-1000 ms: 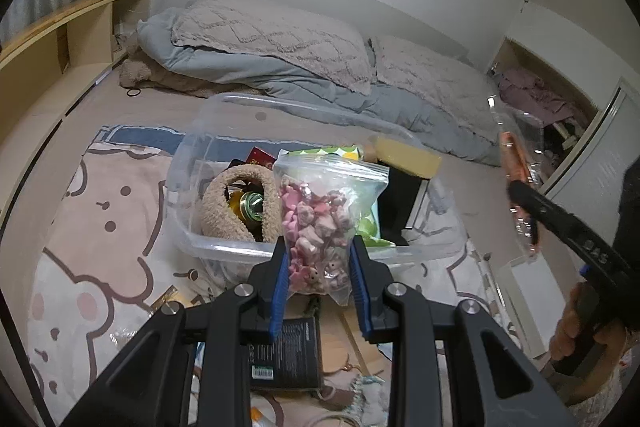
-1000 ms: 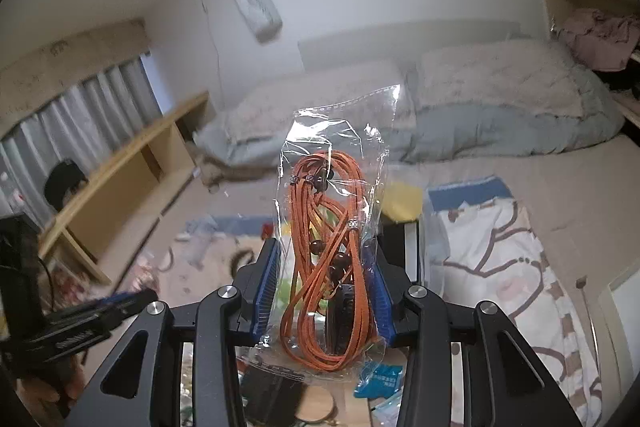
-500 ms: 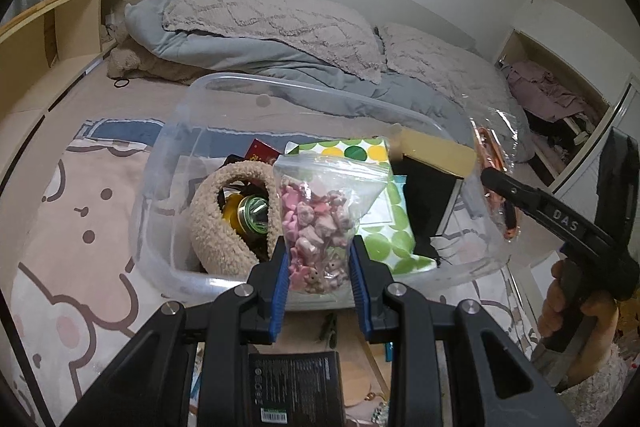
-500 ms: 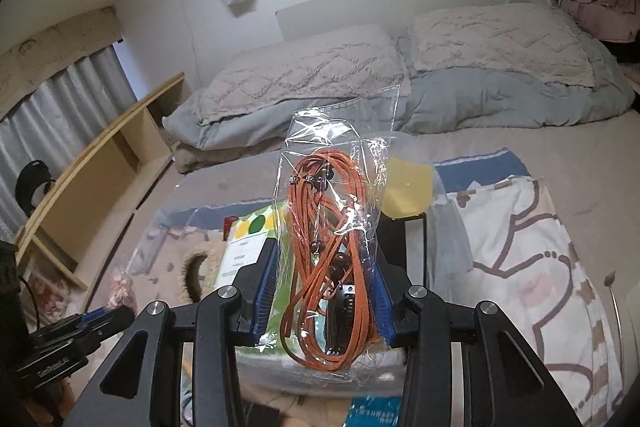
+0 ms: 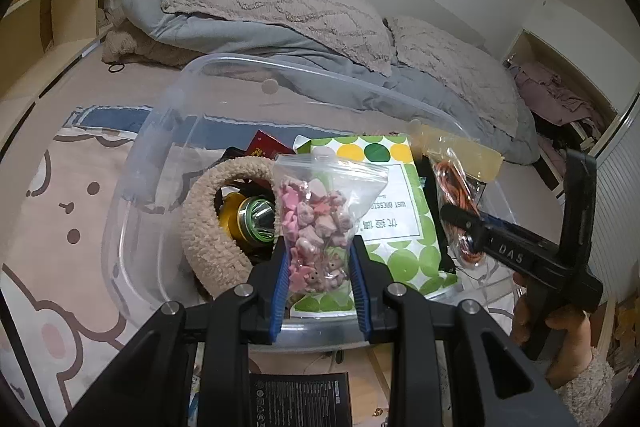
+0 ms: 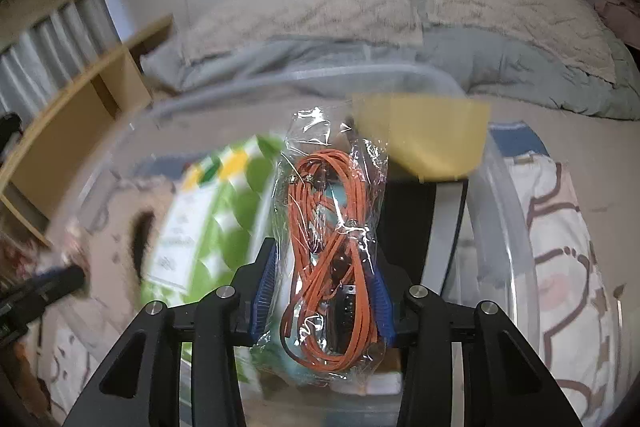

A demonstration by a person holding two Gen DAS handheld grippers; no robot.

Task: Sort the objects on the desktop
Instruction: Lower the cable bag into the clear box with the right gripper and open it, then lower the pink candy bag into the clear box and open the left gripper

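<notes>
Left hand-held gripper (image 5: 320, 283) pinches the candy bag (image 5: 316, 227), seen only in left wrist view.

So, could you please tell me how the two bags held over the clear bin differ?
The zip bag in the left tool holds small pink pieces; the cellophane bag in the right tool holds coiled orange cord. The zip bag has a press seal; the cellophane bag is crinkled. Both are clear and held over the clear bin.
</notes>
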